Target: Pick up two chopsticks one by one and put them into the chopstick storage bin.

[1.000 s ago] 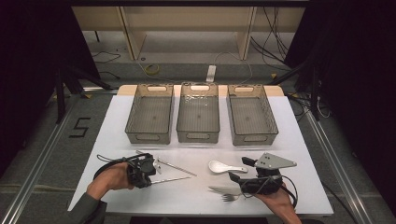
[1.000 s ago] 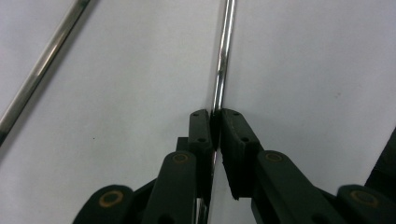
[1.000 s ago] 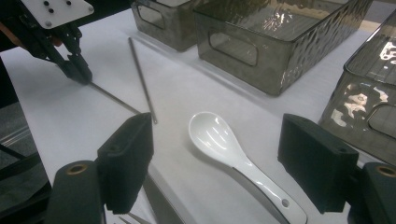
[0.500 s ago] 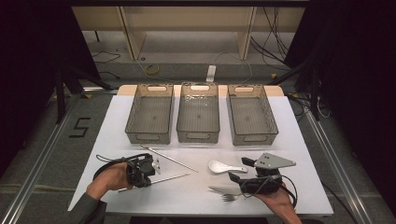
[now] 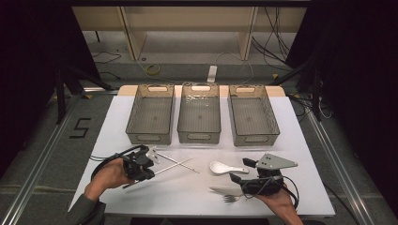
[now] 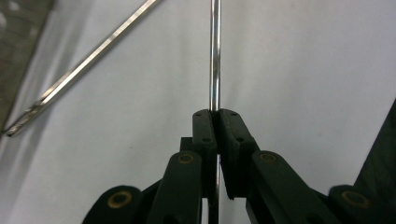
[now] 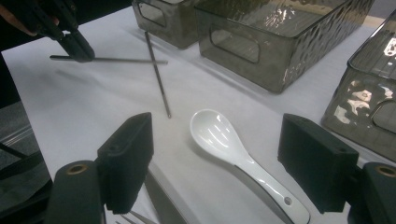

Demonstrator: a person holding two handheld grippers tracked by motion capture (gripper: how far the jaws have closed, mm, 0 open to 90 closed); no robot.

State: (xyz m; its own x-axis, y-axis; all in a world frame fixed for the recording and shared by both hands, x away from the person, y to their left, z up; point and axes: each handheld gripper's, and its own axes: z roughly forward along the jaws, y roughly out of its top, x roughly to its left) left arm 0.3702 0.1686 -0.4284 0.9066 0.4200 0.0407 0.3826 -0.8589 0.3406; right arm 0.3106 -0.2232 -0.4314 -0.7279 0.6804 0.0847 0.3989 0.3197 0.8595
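One chopstick point(image 6: 215, 56) is now clamped between the pads of the left tongs point(image 6: 217, 116), which are closed narrow on its thin steel shaft. Compared with a second ago, this chopstick has been turned. In the high view it now runs from the near left toward the middle of the bench point(image 5: 187, 197) and passes over the second chopstick point(image 6: 88, 60). In the right gripper view a shadow is seen under the held chopstick, so it is judged to be lifted a little from the surface. The second chopstick lies loose on the bench just behind it. The grasp is judged to be made, and a carry to one of the bins can follow.

The right tongs point(image 7: 219, 154) are held wide and nothing is gripped. The white spoon point(image 7: 219, 135) lies on the bench between and beyond the two jaws, untouched. A fork point(image 5: 225, 194) lies beside this gripper, close to the near edge of the bench.

Three open bins stand in a row at the far side: the left bin point(image 5: 150, 139), the middle bin point(image 5: 199, 137) and the right bin point(image 5: 256, 139). All appear empty. A free white strip is left between the bins and the cutlery, so room is given for lifting. The long end of the held chopstick should be kept clear of the bin walls.
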